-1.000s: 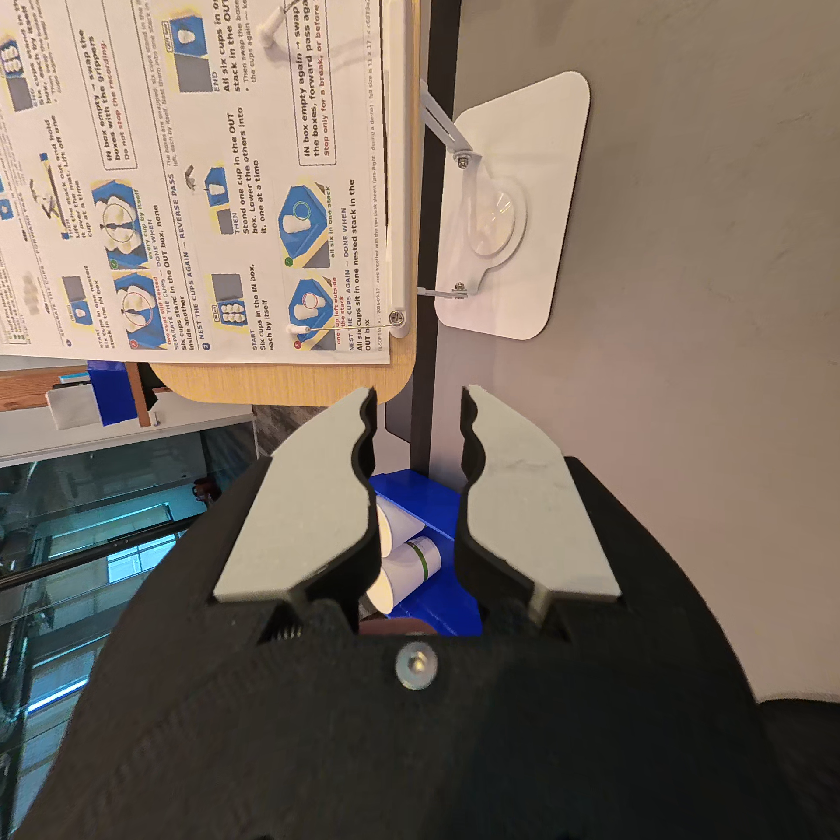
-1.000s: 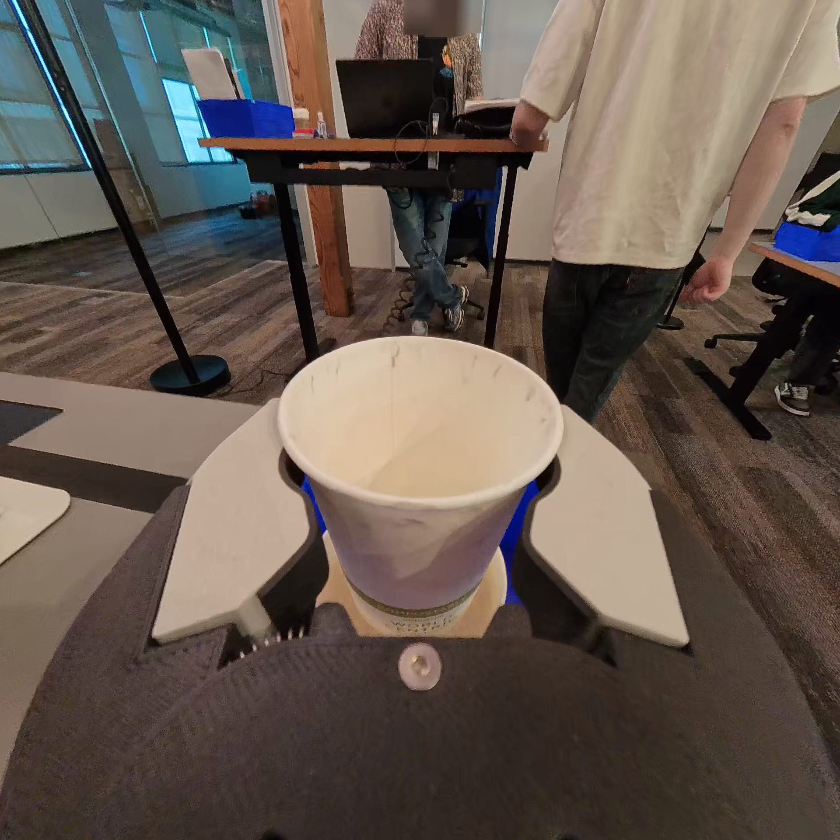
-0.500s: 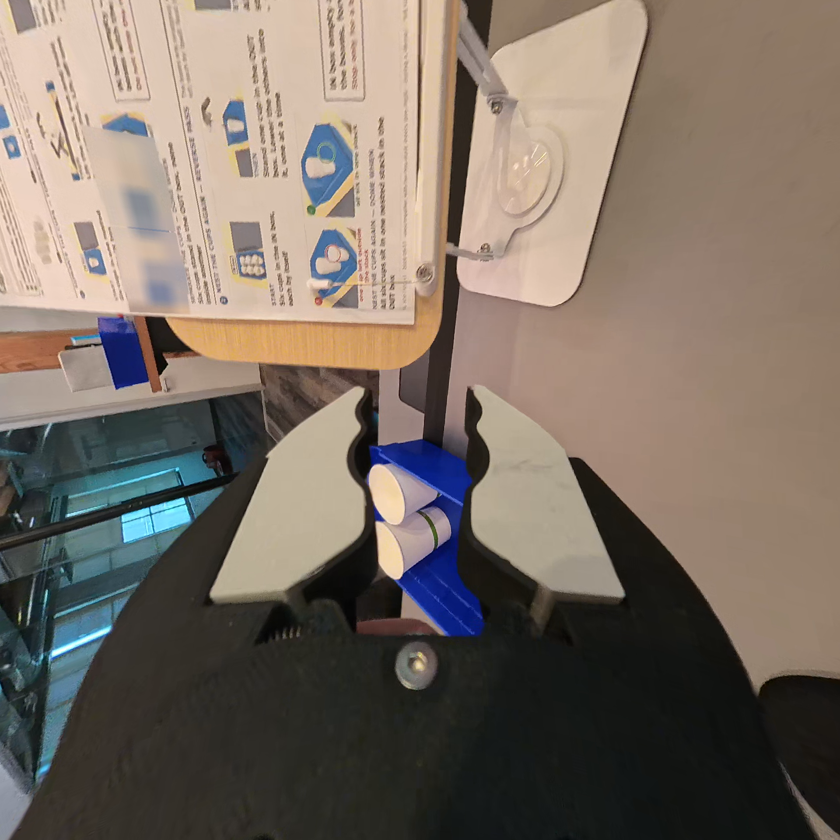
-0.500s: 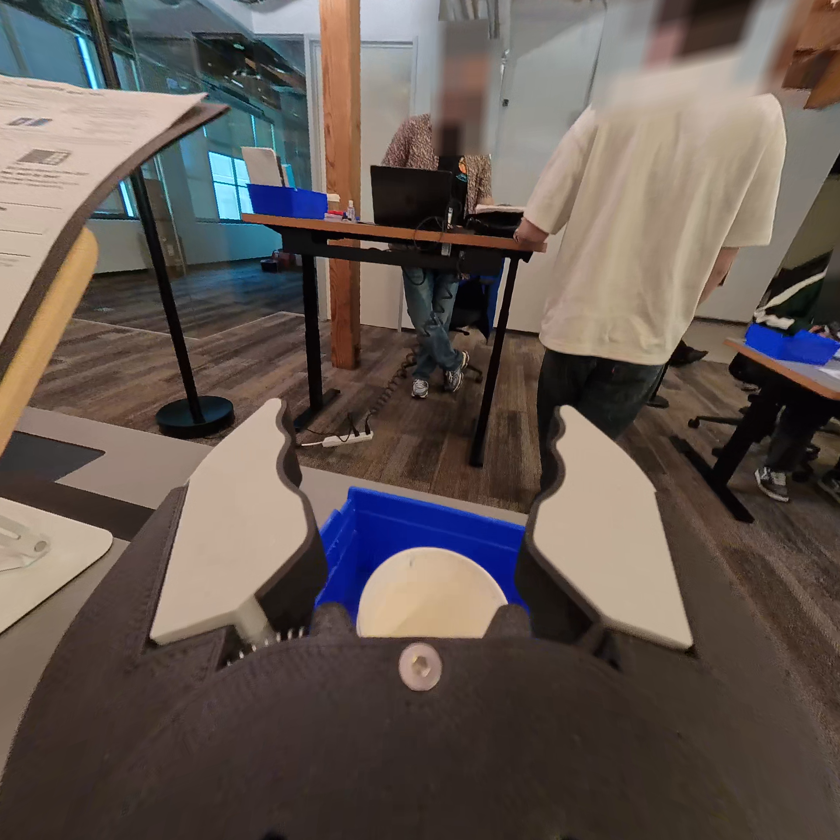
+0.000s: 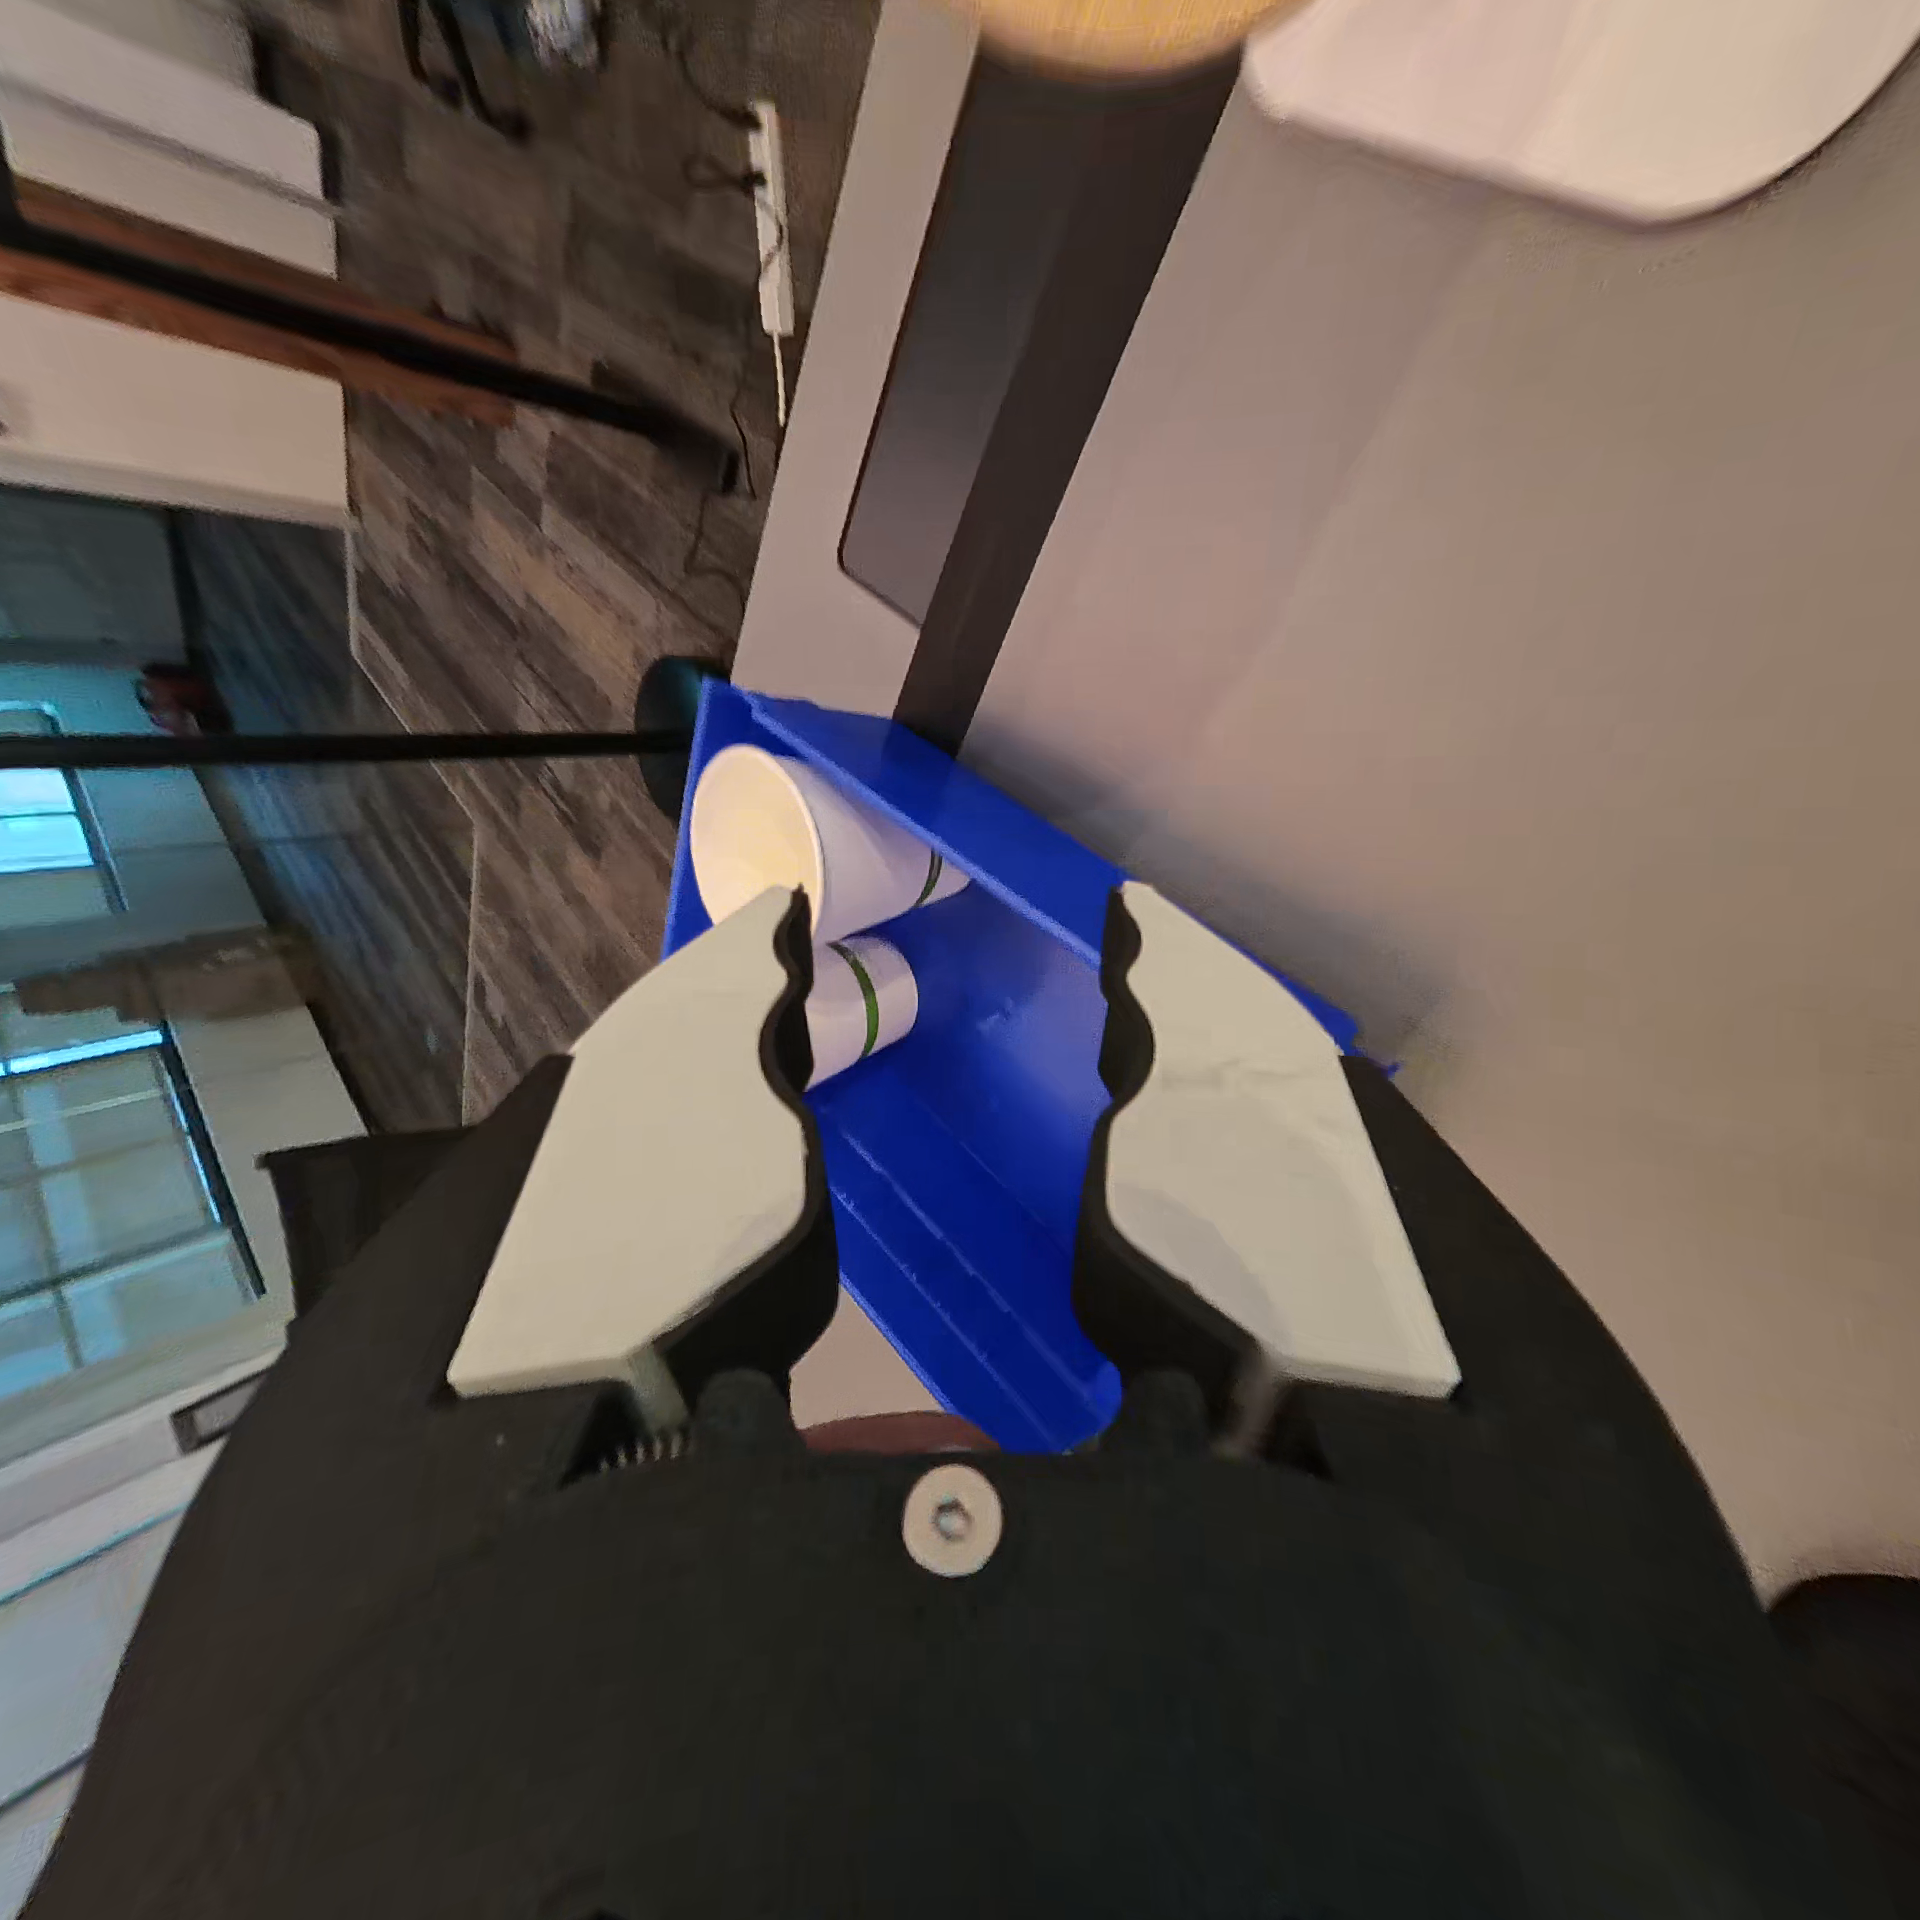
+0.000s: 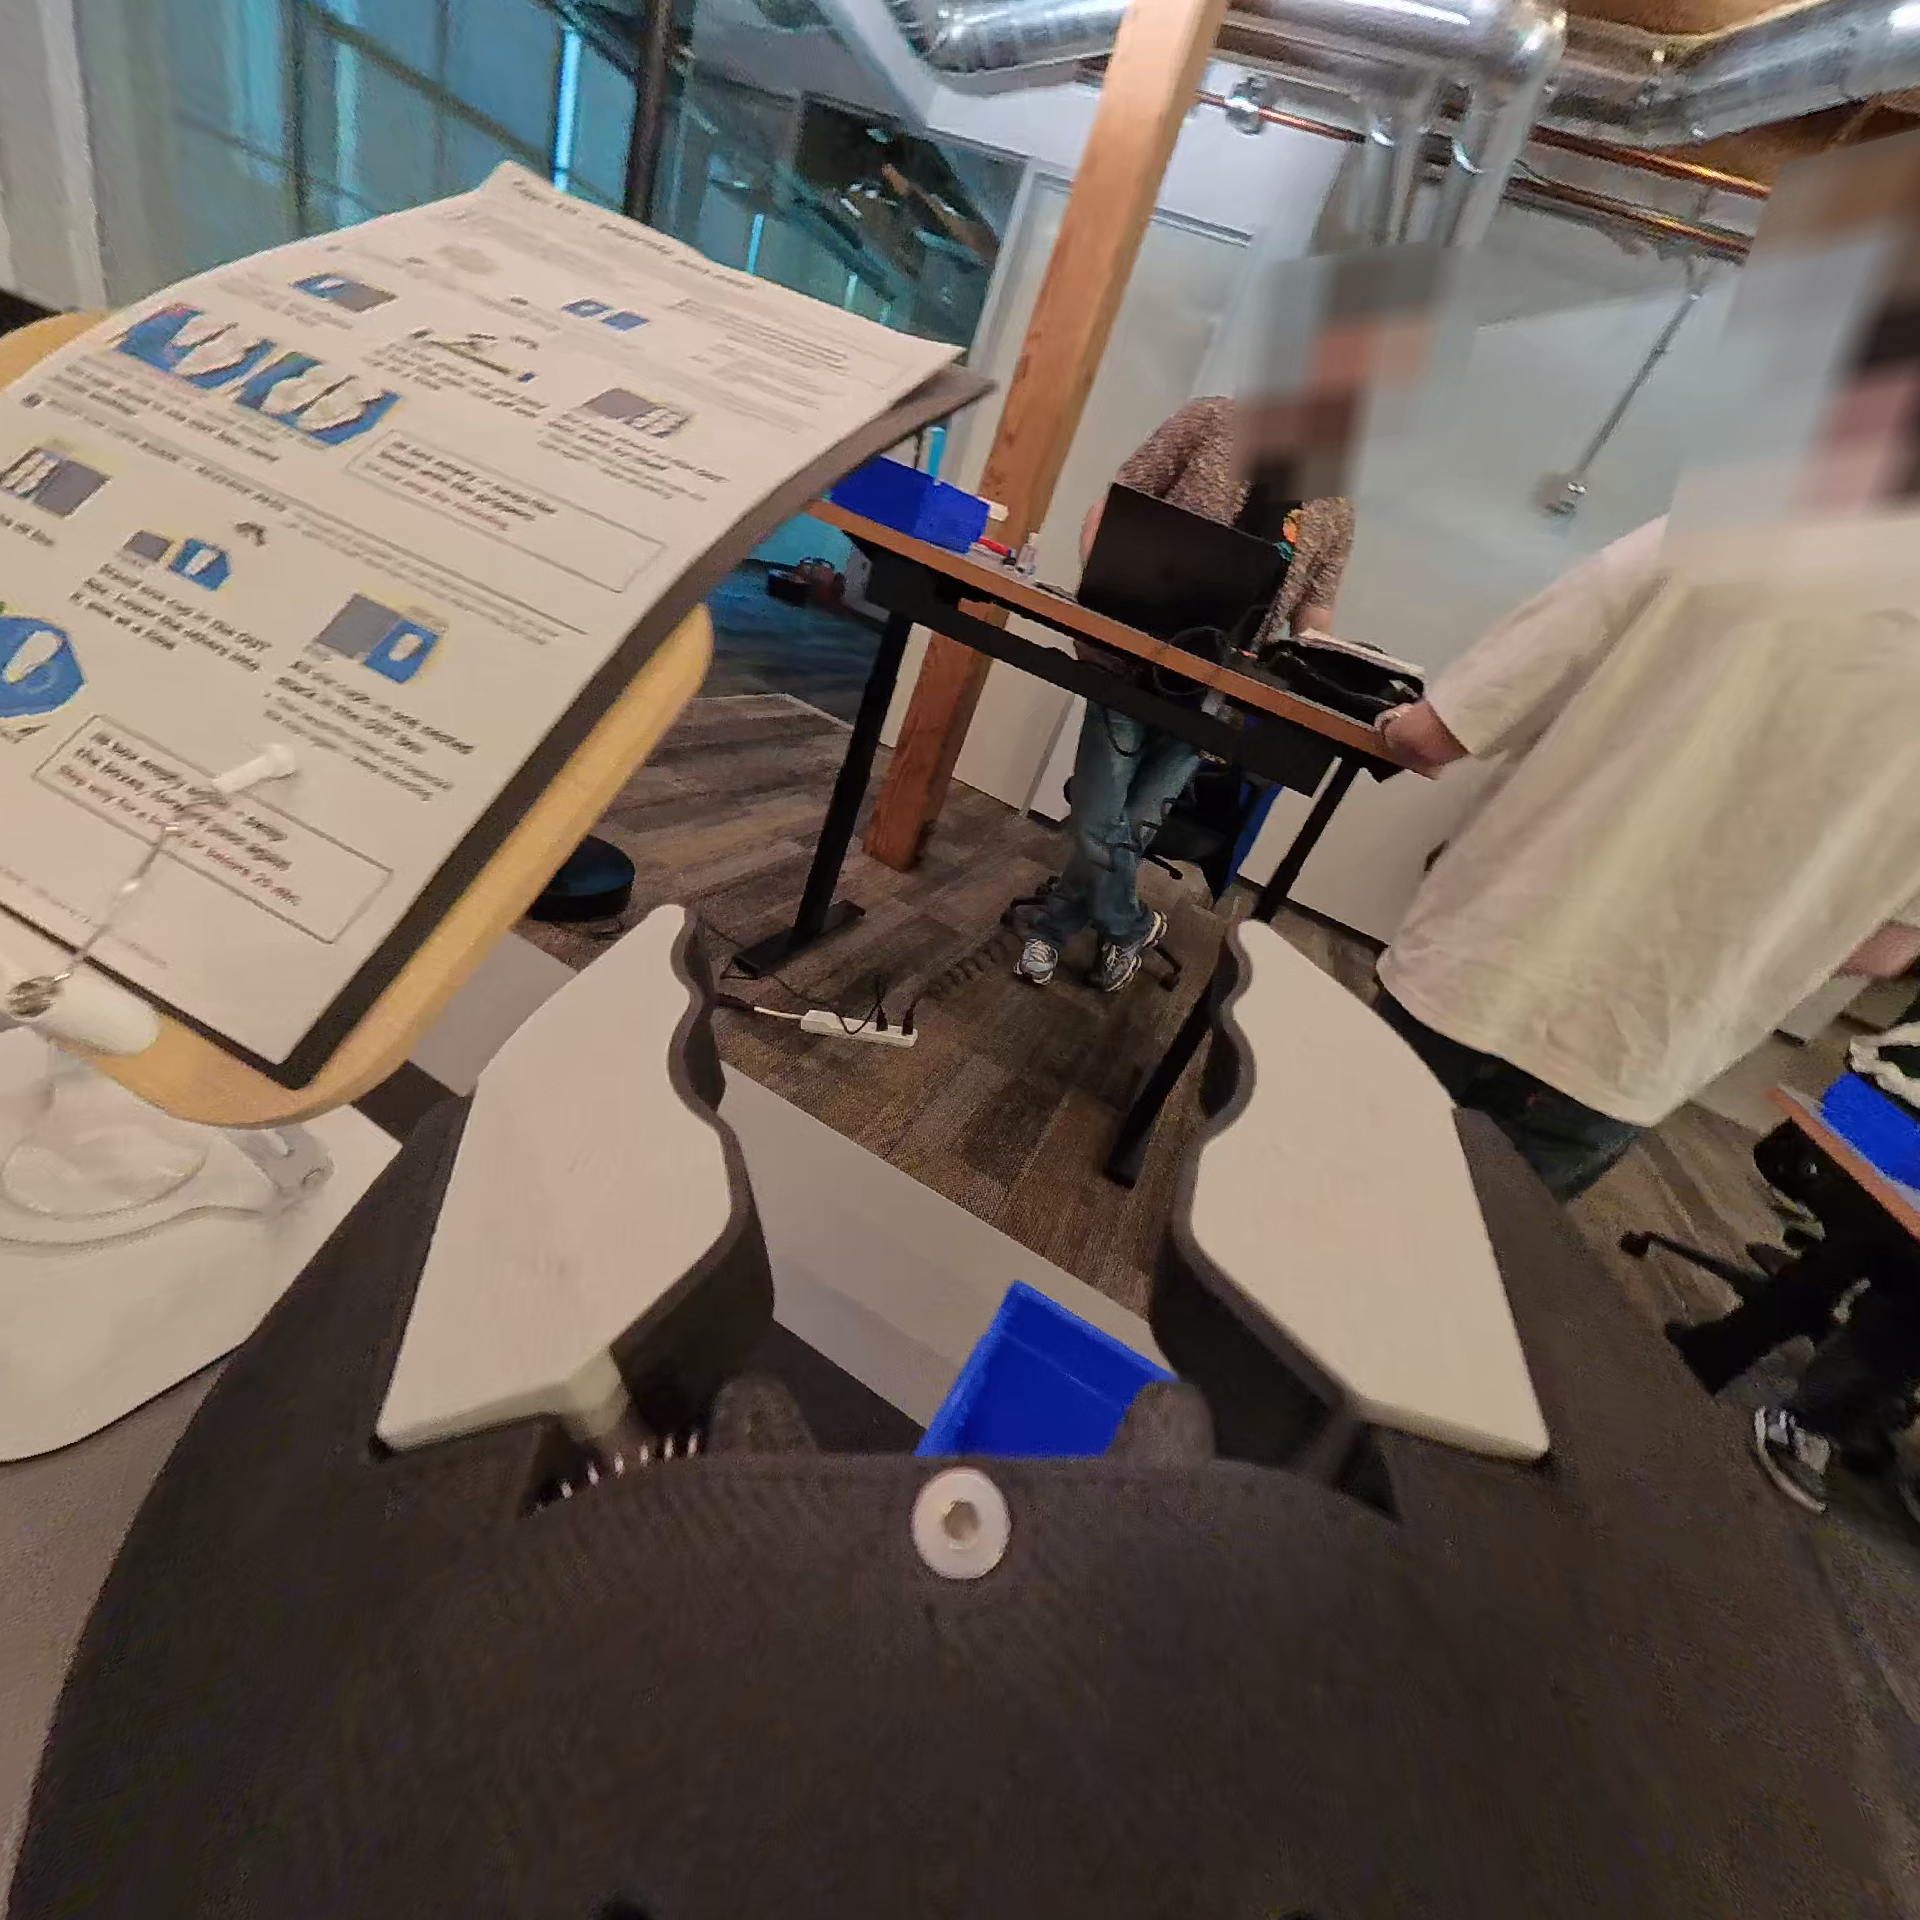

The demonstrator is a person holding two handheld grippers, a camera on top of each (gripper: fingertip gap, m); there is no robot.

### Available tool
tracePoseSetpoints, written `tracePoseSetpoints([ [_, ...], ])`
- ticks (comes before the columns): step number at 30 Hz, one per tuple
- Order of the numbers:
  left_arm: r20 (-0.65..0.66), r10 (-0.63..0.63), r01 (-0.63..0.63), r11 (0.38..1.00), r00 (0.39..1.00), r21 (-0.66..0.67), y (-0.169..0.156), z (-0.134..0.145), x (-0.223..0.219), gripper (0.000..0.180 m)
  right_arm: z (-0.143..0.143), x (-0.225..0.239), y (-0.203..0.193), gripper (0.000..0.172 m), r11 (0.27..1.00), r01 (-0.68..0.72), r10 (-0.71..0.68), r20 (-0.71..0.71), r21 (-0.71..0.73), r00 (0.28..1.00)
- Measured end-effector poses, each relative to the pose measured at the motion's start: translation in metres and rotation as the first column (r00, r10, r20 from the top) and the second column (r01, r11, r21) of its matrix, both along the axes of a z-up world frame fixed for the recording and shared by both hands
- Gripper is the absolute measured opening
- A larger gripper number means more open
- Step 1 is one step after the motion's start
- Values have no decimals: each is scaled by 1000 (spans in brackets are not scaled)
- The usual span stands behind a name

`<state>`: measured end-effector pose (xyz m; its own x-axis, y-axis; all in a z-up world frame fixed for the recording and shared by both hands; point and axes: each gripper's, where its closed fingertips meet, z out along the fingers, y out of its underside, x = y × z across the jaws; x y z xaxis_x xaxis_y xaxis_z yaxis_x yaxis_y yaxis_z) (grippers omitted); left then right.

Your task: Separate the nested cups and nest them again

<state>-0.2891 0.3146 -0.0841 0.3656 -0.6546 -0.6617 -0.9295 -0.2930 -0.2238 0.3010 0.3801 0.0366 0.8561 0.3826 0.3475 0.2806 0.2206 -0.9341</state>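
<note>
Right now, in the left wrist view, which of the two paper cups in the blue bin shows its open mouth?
The upper cup, beside the bin's wall. The lower cup shows only its green-striped base end.

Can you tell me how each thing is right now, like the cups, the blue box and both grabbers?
Left gripper: jaws open, holding nothing.
Right gripper: jaws wide open, holding nothing.
Blue box: holds two cups.
Far cup: apart, not nested.
Near cup: apart, partly hidden by a finger.
Laptop: open on desk.
</note>
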Motion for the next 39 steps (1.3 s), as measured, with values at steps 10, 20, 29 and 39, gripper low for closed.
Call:
tracePoseSetpoints([
  [10,30,112,-111,993,993,-39,60,-56,-66,47,-10,-82,-9,90,988,-153,153,107,-8,982],
  [20,-85,133,-139,988,987,-70,117,-97,-103,25,-19,-97,-9,88,984,-175,177,140,-29,974],
  [29,-92,87,-101,981,992,-163,105,-104,-95,1,-24,-105,-9,87,983,-181,186,166,-41,969],
  [39,-172,53,-76,989,984,-129,22,-57,-101,0,-6,-130,-36,83,967,-255,247,201,17,948],
])
